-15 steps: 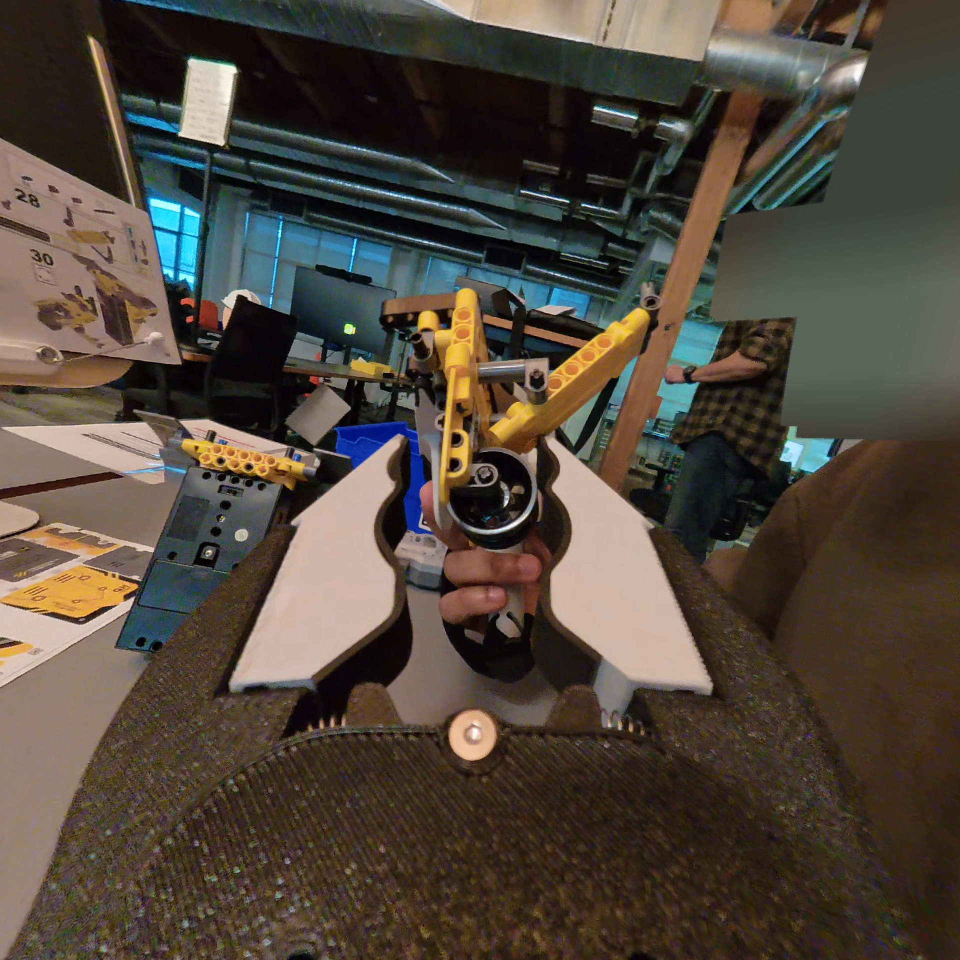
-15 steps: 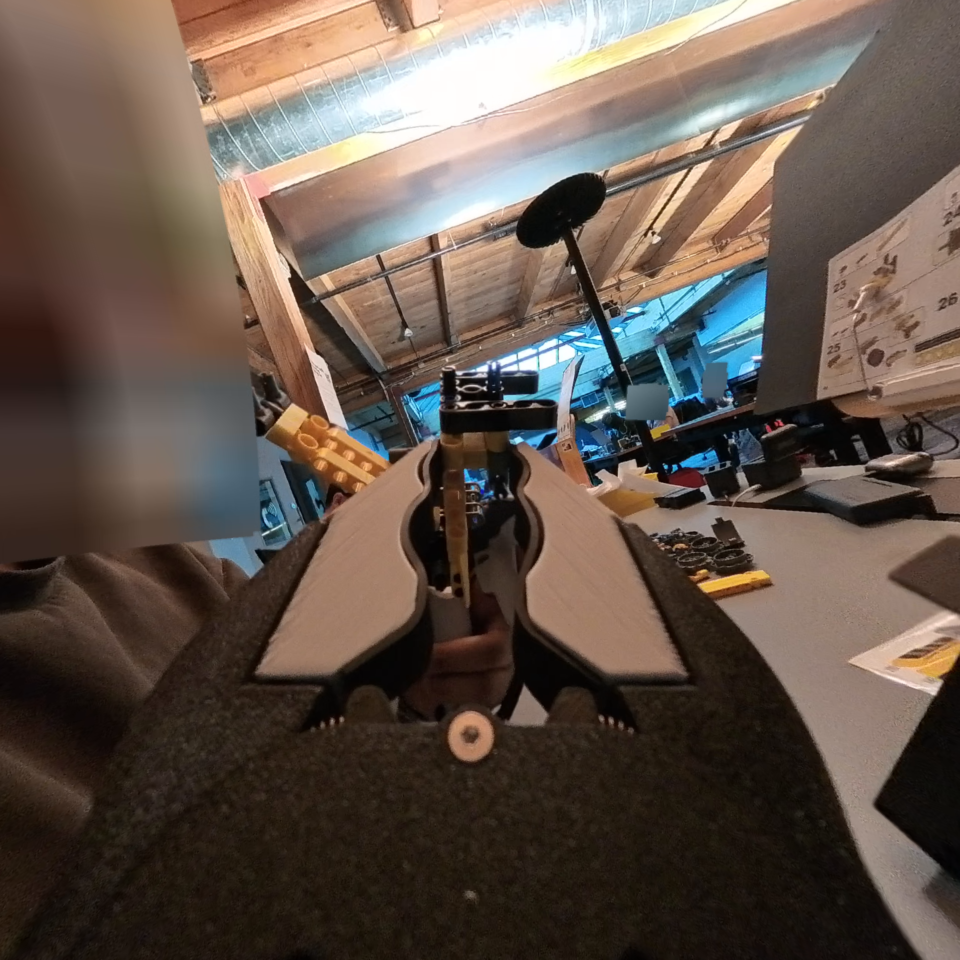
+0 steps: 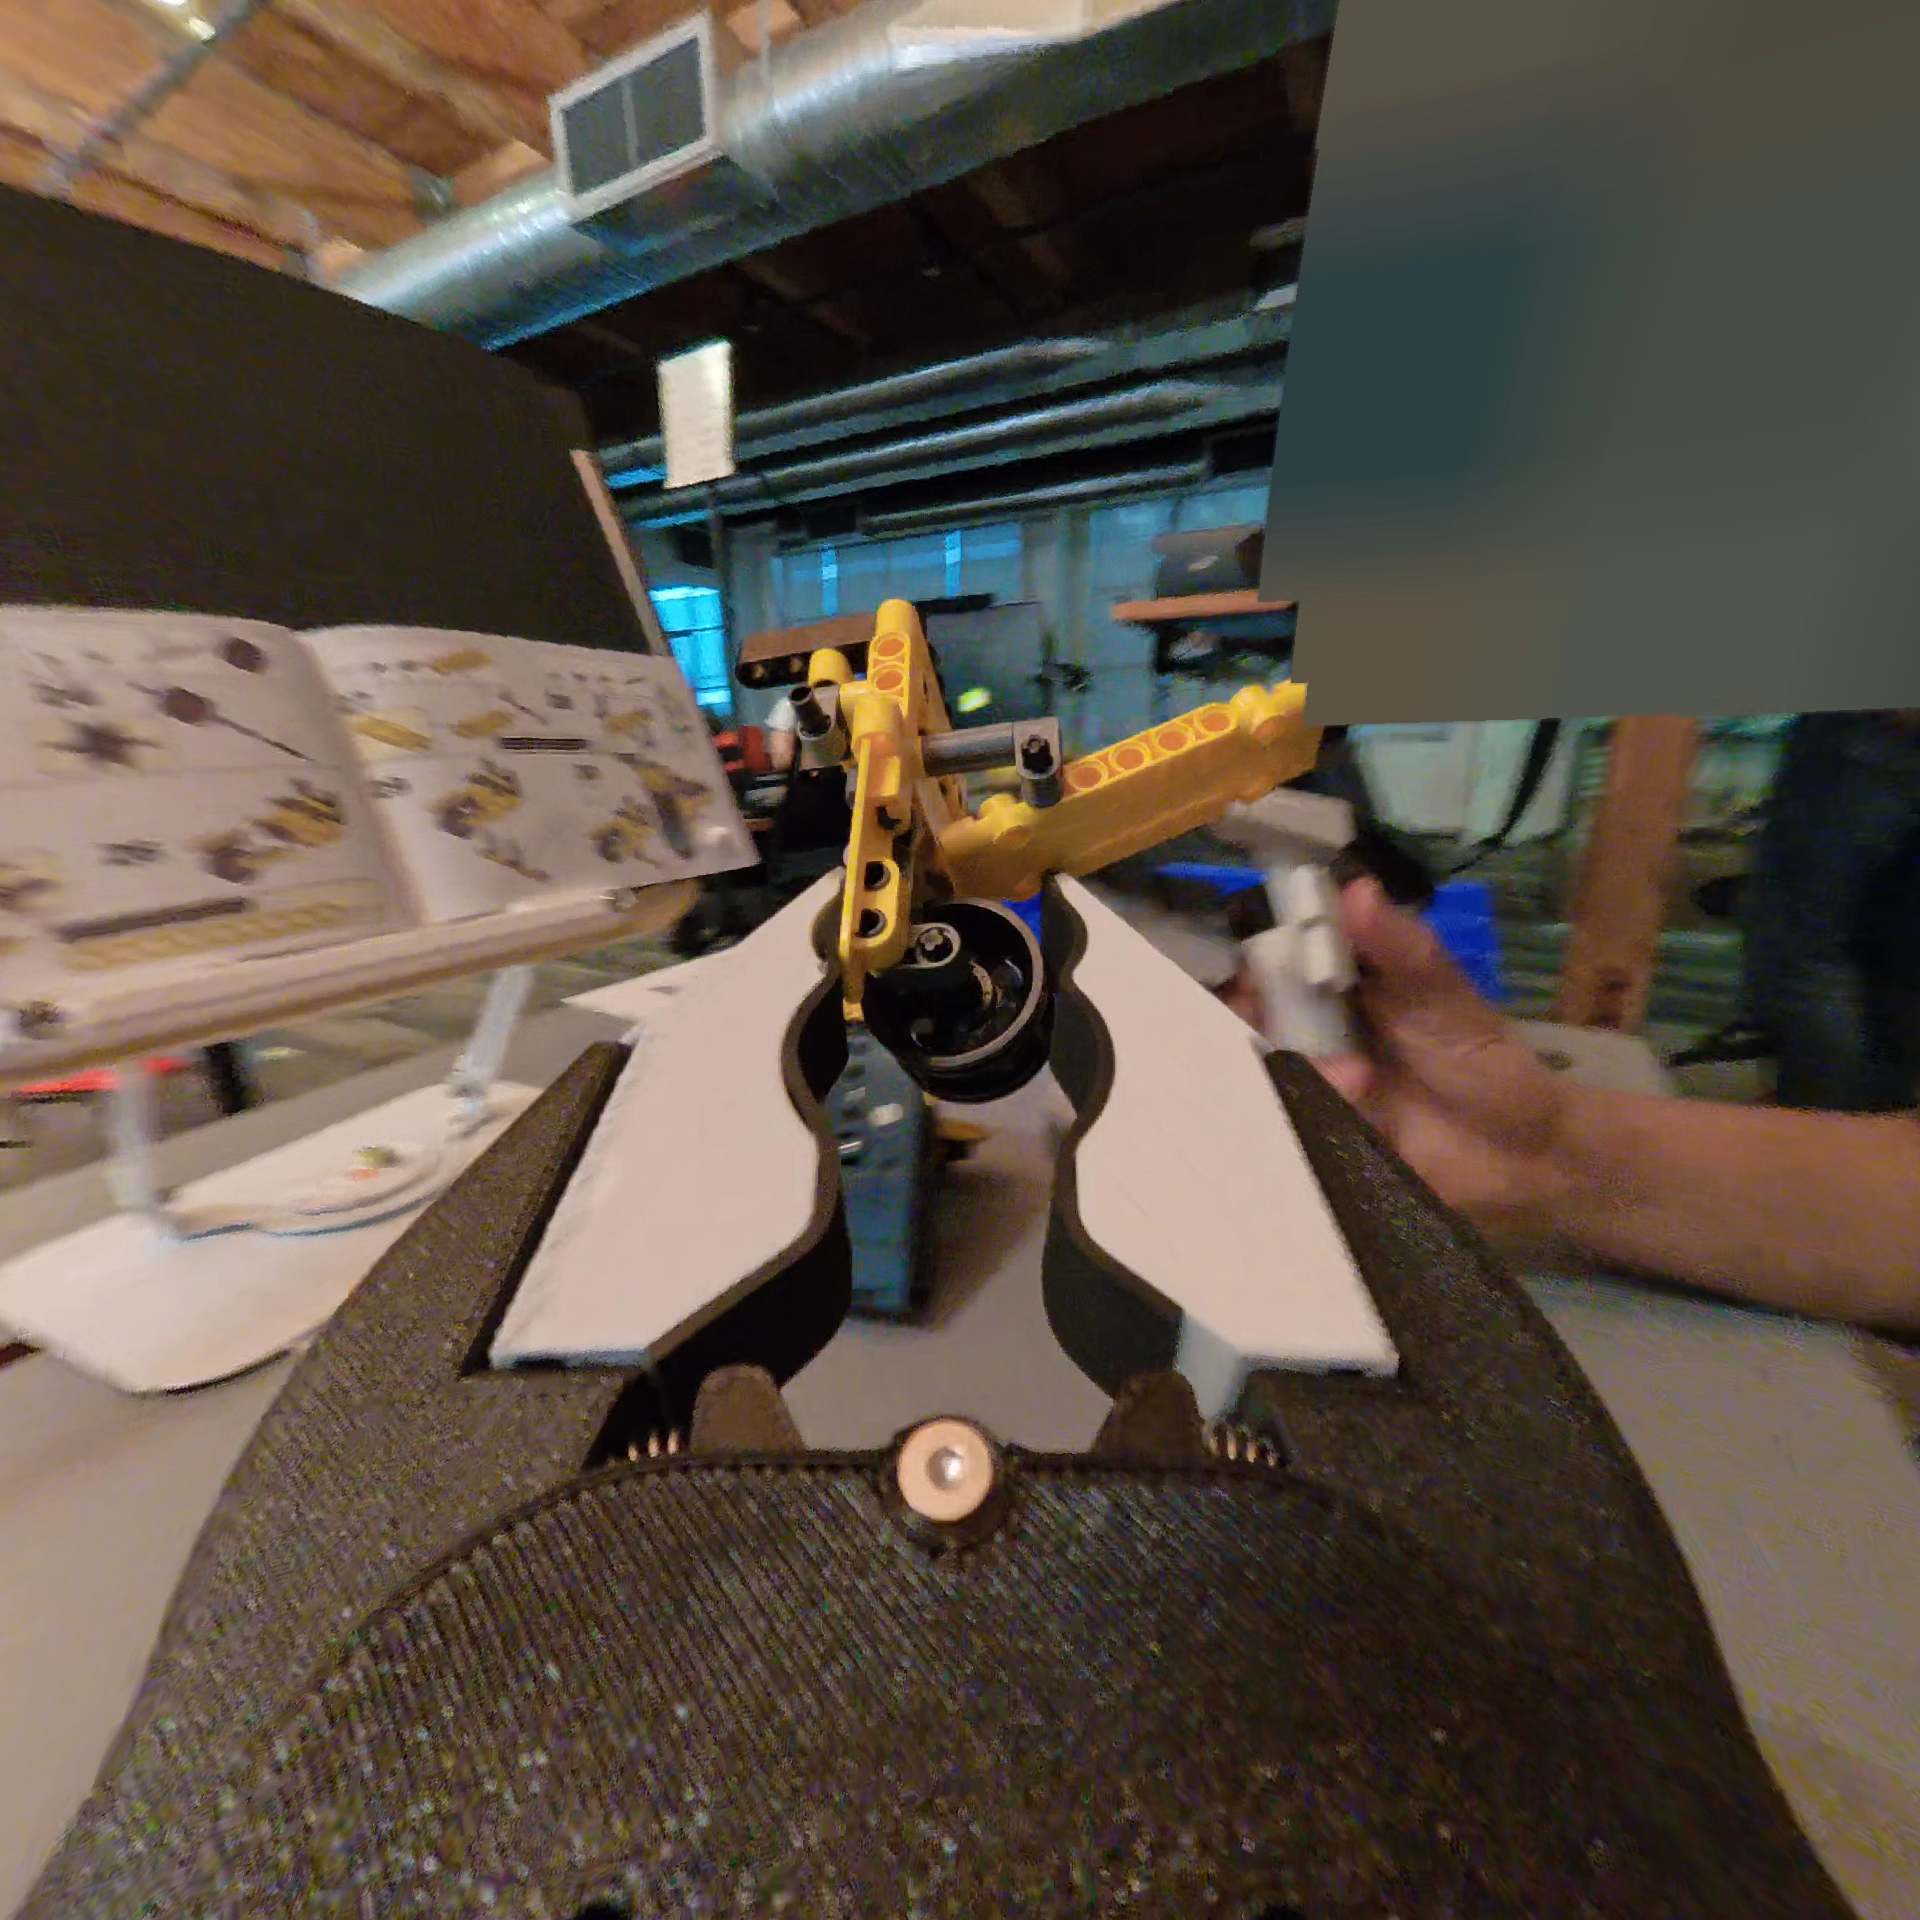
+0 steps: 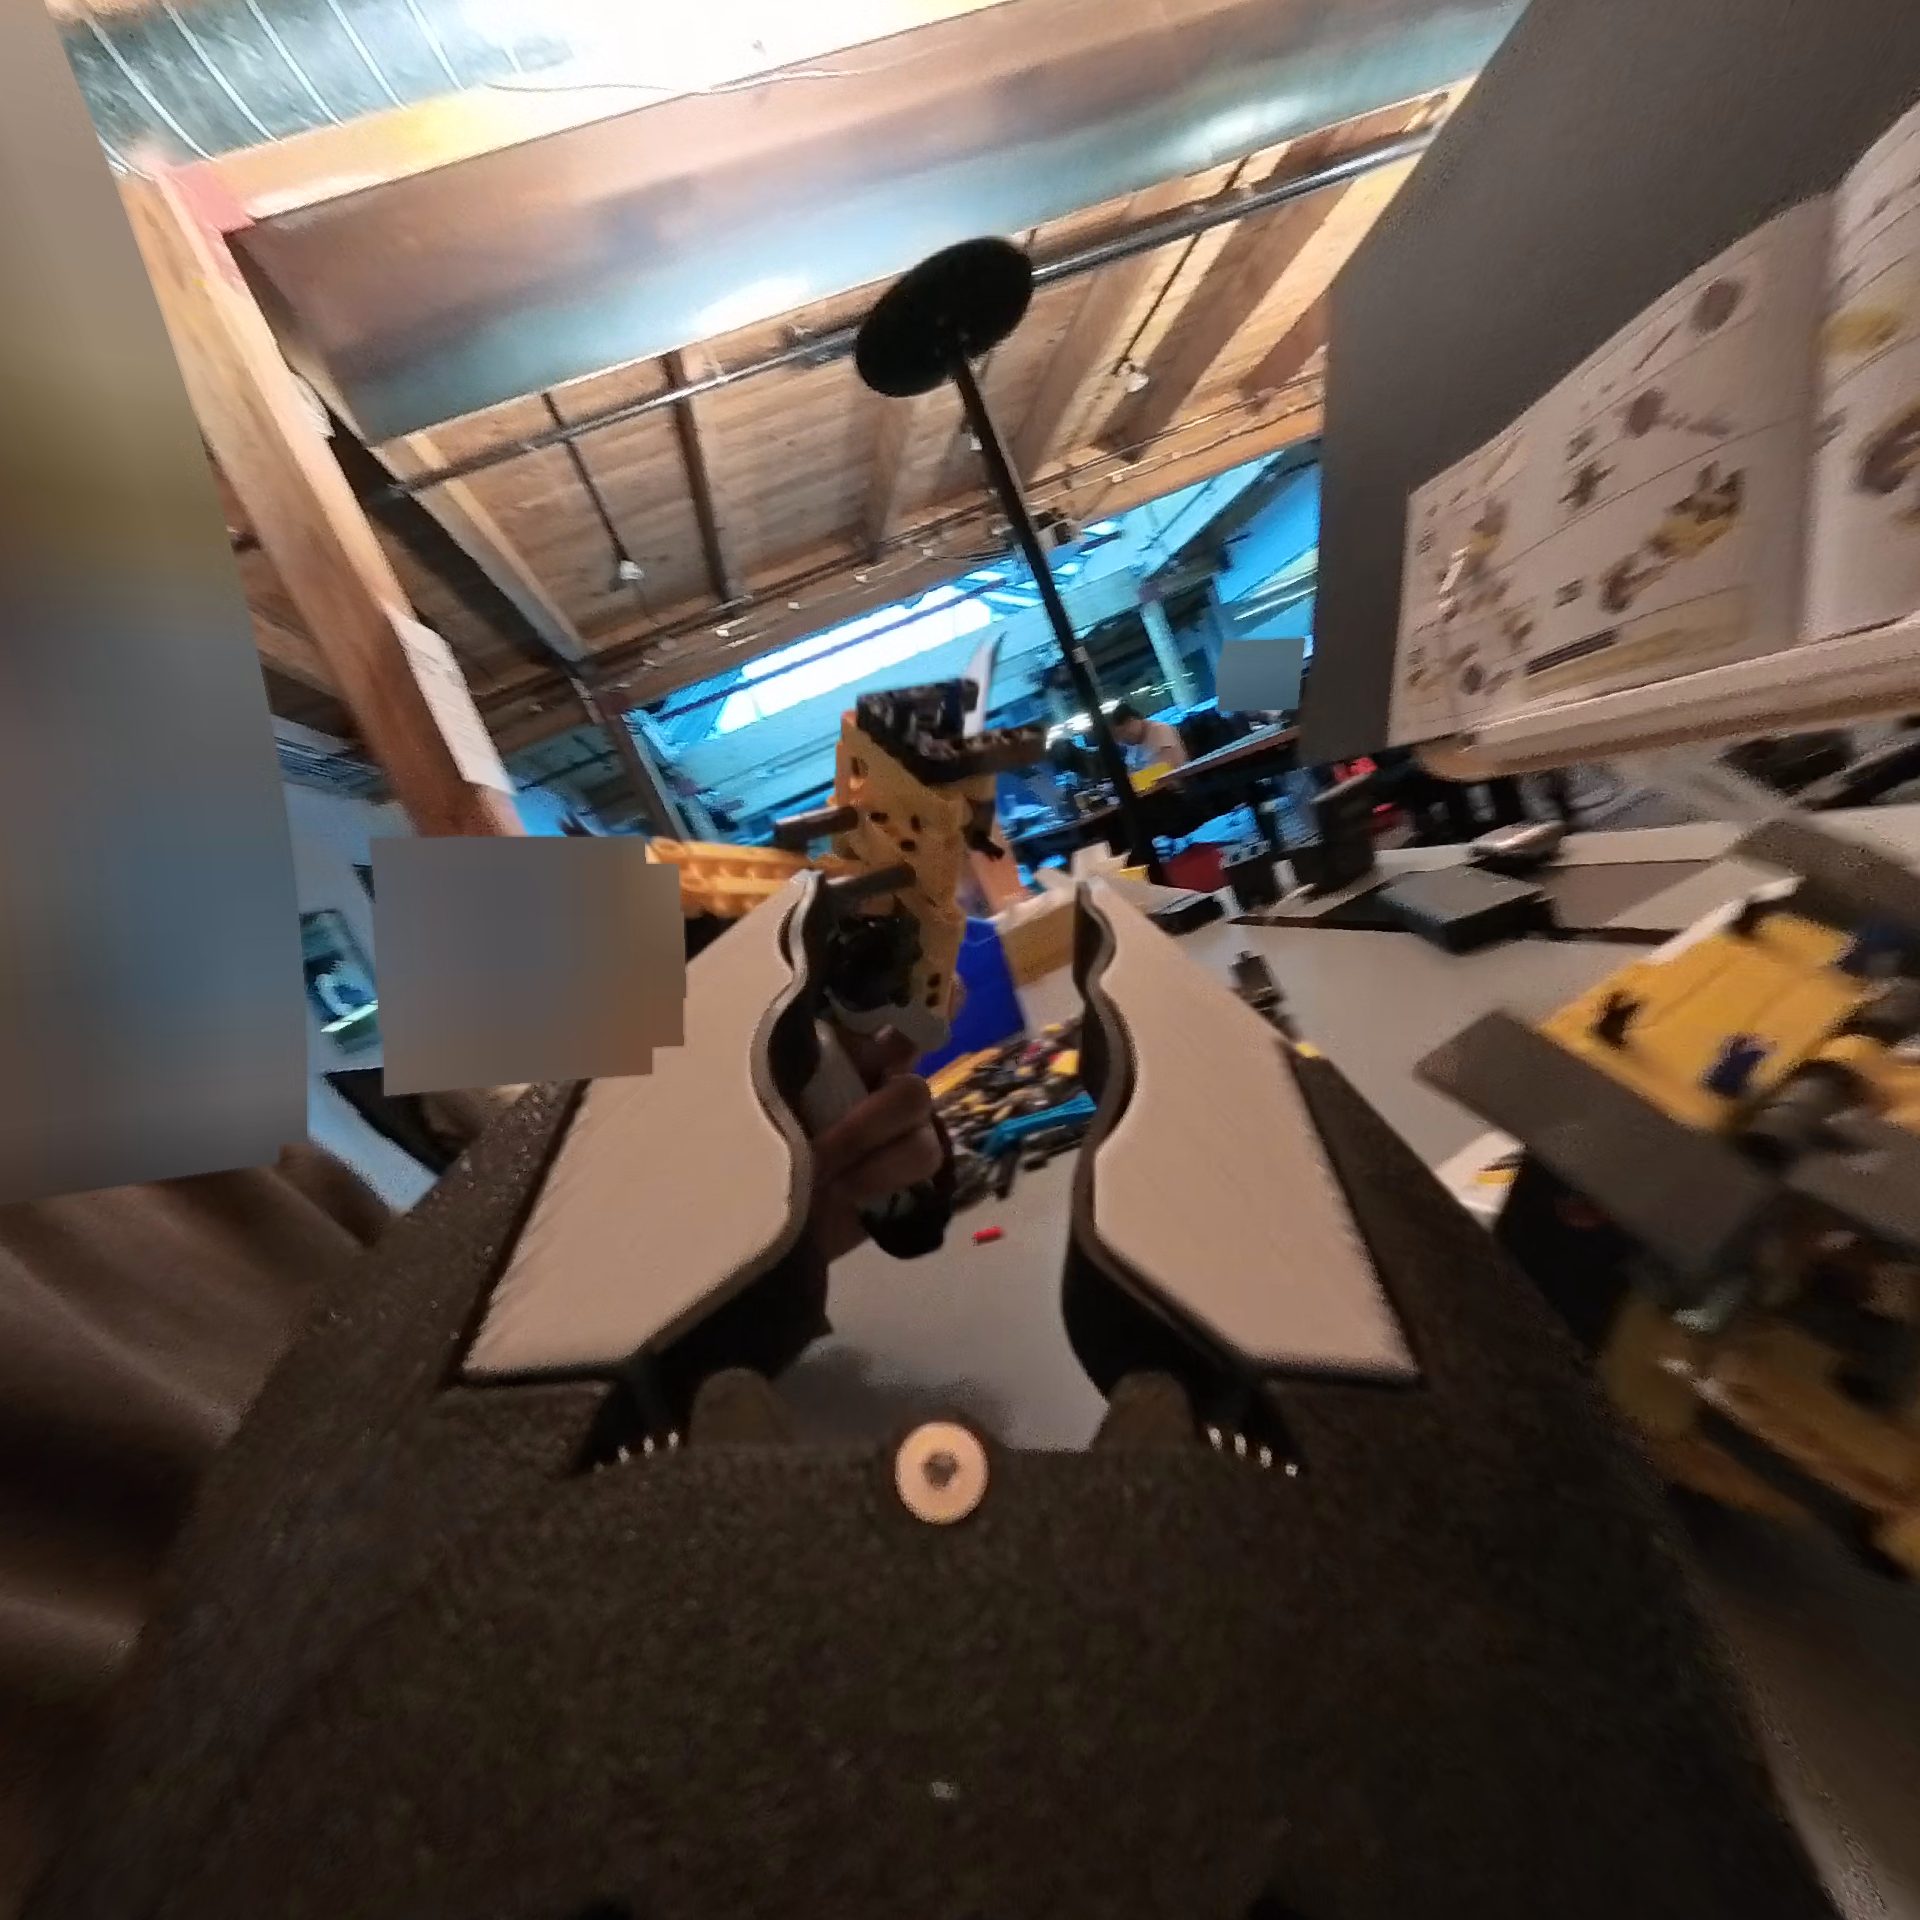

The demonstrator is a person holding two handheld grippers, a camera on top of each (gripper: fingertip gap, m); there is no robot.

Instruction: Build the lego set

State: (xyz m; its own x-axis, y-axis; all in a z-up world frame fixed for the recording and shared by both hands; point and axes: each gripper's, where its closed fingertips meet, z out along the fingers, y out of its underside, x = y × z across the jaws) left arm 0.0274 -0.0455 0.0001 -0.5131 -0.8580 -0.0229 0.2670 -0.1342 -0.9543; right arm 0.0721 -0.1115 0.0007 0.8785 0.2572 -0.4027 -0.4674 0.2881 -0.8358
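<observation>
Grey worktable (image 3: 1662, 1455), open instruction booklet (image 3: 343, 769) left, left tongs (image 3: 940, 935) grasping yellow brick model (image 3: 1039, 821), right tongs (image 4: 945, 914) released.

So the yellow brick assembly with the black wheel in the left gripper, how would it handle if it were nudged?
Held in the left gripper, the yellow brick assembly looks rigid but jointed, so its angled beam may pivot. The black wheel would probably spin or roll. It seems light, and pinned parts might pop off under a hard push.
</observation>
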